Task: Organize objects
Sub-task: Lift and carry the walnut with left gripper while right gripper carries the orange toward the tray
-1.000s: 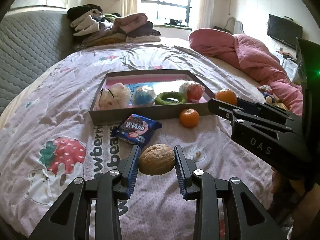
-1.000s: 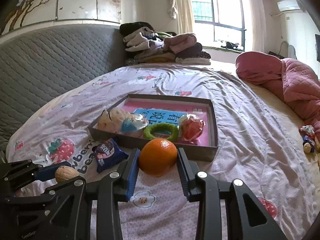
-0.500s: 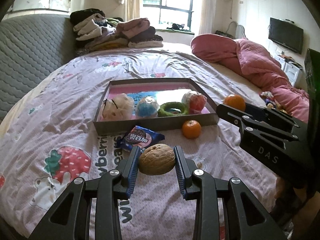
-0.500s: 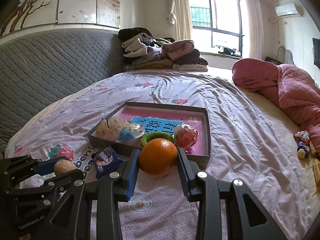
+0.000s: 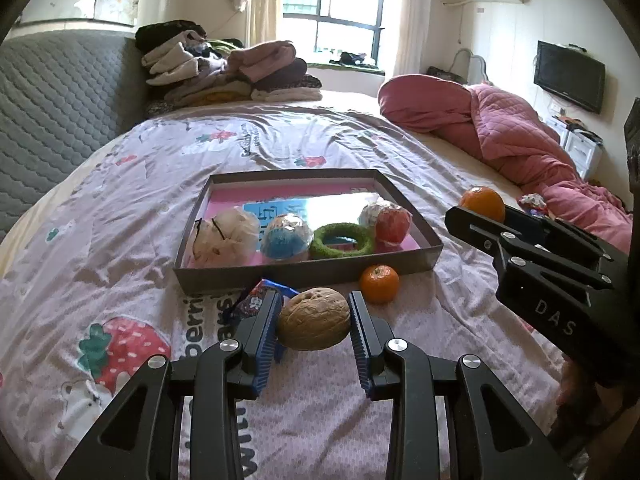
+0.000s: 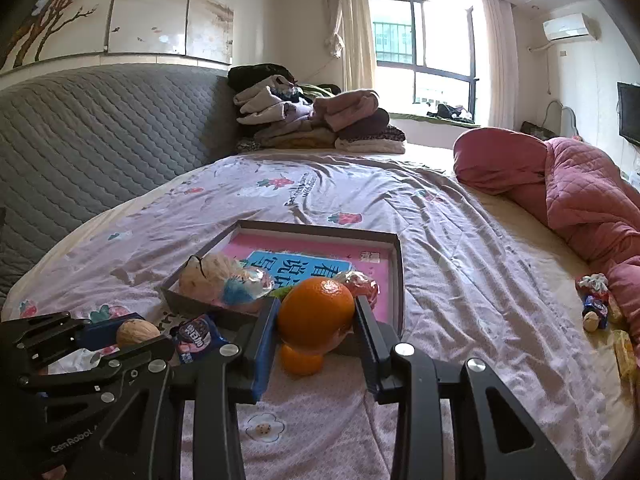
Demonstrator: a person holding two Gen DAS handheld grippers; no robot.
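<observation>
My left gripper (image 5: 314, 326) is shut on a brown walnut (image 5: 313, 324) and holds it above the bedsheet in front of the shallow grey box (image 5: 304, 270). My right gripper (image 6: 316, 322) is shut on a large orange (image 6: 316, 314), lifted near the box's front right corner (image 6: 394, 314). The box holds a white bagged item (image 5: 226, 236), a blue wrapped ball (image 5: 286, 236), a green ring (image 5: 343, 239) and a red wrapped ball (image 5: 392, 222). A small orange (image 5: 379, 283) and an Oreo packet (image 5: 256, 300) lie on the sheet before the box.
A pink quilt (image 5: 500, 136) is heaped on the right of the bed. Folded clothes (image 5: 228, 76) are stacked at the far end by the grey headboard (image 5: 52, 112). Wrapped sweets (image 6: 596, 300) lie near the quilt.
Both grippers have risen and drawn back from the box, each still holding its object. The box and the small orange look farther away and lower in view.
</observation>
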